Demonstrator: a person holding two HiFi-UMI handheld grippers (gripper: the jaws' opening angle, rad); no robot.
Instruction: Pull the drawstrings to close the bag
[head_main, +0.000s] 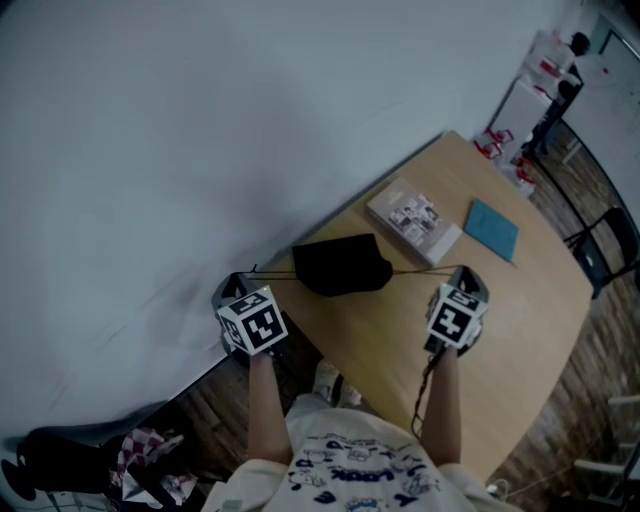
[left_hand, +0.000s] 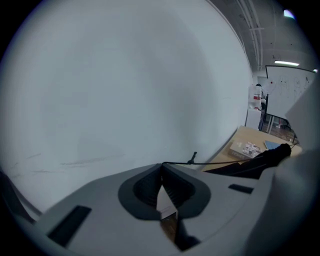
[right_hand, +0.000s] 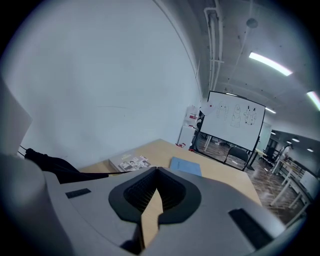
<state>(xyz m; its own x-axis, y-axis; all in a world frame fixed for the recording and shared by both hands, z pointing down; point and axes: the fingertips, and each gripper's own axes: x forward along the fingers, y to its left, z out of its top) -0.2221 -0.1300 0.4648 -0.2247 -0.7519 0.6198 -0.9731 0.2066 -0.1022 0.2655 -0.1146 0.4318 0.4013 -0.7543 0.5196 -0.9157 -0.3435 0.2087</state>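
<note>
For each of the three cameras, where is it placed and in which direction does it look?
Head view: on the person's head, facing down at the table, bag, left tongs, right tongs; both forearms show.
Left gripper view: on the left tongs, facing the wall; its shut jaws pinch a drawstring.
Right gripper view: on the right tongs, facing a whiteboard across the table; jaws shut likewise.
Shared: all show the bag and booklet.

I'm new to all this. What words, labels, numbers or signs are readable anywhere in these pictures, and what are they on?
No text here can be read.
Booklet: printed cover with small pictures, lettering too small to read.
Shirt: blue print, too blurred to read.
Whiteboard: sketches and marks, too small to read.
Left marker cube and right marker cube: black-and-white square patterns, no words.
</note>
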